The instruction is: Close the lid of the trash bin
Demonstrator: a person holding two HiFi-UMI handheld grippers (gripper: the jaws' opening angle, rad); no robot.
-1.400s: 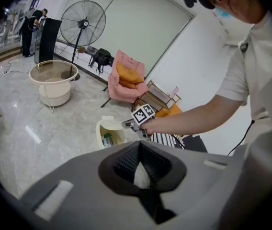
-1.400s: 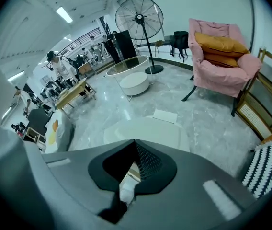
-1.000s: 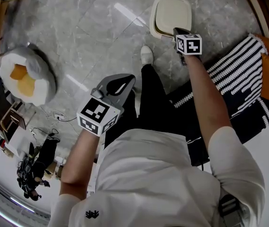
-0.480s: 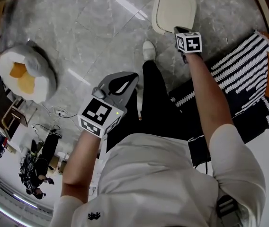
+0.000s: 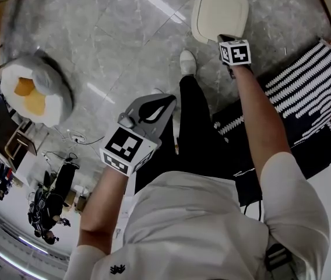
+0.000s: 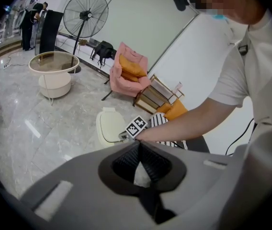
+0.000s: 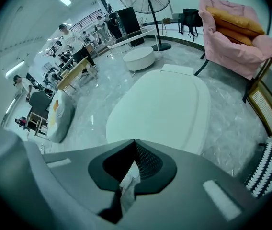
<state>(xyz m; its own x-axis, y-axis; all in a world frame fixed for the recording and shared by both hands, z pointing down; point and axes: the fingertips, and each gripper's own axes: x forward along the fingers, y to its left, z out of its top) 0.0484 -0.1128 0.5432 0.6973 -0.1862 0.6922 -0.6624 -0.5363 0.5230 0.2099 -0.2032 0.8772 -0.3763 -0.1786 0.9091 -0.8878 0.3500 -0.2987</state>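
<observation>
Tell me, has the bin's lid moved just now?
Yes. The lid has swung down flat onto the trash bin; the dark gap at the bin's rim is gone.

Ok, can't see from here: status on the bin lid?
Right gripper shut, tips at near edge of lid. Left gripper shut, idle. Lid looks down flat. Nothing seen blocking.

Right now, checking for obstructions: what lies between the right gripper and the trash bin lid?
Nothing: the right gripper view shows the lid directly ahead of the right gripper, stretch bare.
</observation>
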